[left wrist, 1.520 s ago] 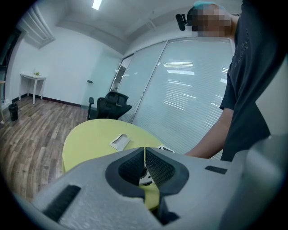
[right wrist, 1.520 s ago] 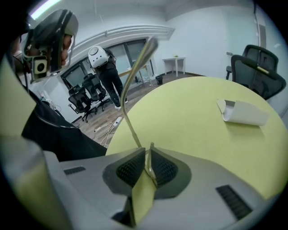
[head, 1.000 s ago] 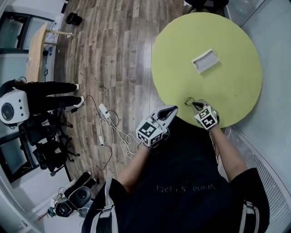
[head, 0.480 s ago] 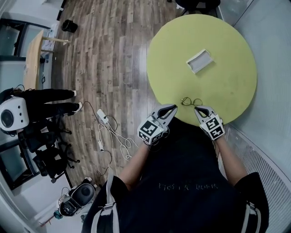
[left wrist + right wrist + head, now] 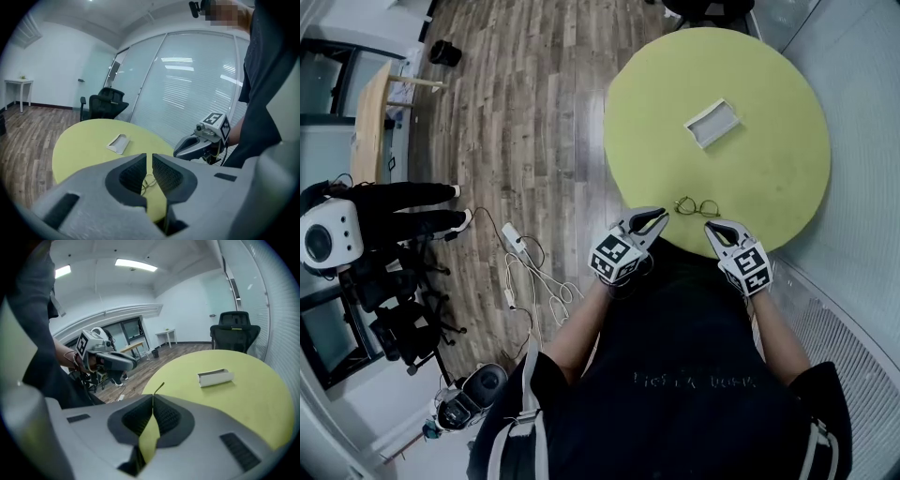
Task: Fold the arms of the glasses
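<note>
Shows thin dark wire-framed glasses [image 5: 697,207] lying flat on the round yellow-green table [image 5: 769,169], close to its 6 o'clock rim. Sets the grey hand-held left gripper [image 5: 656,220] near them at about 8 o'clock, tips clear of the frame. Sets the grey hand-held right gripper [image 5: 713,226] just beside them at about 5 o'clock, likewise not touching. Puts the glasses between the two sets of tips and slightly beyond both.

Finds the left gripper [image 5: 149,157] with jaws all but together, only a thin slit remaining, nothing gripped. Catches the glasses [image 5: 148,183] through that slit, on the tabletop past the tips. Finds the right gripper [image 5: 152,397] with jaws pressed tip to tip, gripping nothing. Leaves the fold of the arms unresolved: too small to tell.

Locates a white rectangular open case [image 5: 712,124] well apart from the glasses, at their 12 o'clock. Repeats the case [image 5: 117,143] in the left gripper view and the case [image 5: 215,377] in the right gripper view.

Against one second earlier: then had the right gripper's tips at the glasses; now has them drawn back toward 5 o'clock, off the frame. Half a second earlier already showed them apart. Keeps the left gripper in much the same place by the table rim, jaws as before.
</note>
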{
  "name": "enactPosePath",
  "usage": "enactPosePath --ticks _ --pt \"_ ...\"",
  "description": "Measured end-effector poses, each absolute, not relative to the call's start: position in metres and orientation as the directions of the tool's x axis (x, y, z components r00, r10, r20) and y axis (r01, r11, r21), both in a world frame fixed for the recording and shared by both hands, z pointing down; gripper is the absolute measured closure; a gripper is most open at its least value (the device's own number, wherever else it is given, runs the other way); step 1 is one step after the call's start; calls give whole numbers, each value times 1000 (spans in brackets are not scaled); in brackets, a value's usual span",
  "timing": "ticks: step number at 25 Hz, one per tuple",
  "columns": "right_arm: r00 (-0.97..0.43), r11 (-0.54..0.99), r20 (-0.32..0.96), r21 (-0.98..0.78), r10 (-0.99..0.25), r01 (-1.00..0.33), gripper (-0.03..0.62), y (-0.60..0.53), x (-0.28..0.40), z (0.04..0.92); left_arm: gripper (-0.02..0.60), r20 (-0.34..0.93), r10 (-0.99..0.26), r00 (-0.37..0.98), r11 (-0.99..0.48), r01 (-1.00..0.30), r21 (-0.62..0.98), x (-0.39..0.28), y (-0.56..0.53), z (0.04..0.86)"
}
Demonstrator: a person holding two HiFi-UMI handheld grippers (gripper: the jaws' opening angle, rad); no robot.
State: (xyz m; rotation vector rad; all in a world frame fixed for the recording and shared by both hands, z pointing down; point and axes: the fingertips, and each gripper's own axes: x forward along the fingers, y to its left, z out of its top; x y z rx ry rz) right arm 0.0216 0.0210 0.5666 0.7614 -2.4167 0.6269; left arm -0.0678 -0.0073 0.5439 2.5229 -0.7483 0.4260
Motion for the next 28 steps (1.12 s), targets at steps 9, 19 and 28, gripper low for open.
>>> enactPosePath --ticks 9,19,28 --pt "-696 701 594 -288 -405 -653 563 22 31 567 546 476 -381 793 -709 -581 400 -60 -19 593" --pt "-679 682 609 -290 -410 -672 563 25 30 574 492 545 -262 796 -771 -513 378 -41 -22 621" --pt "-663 670 620 -281 -419 -687 563 33 34 575 492 600 -198 775 -801 -481 357 -26 -25 634"
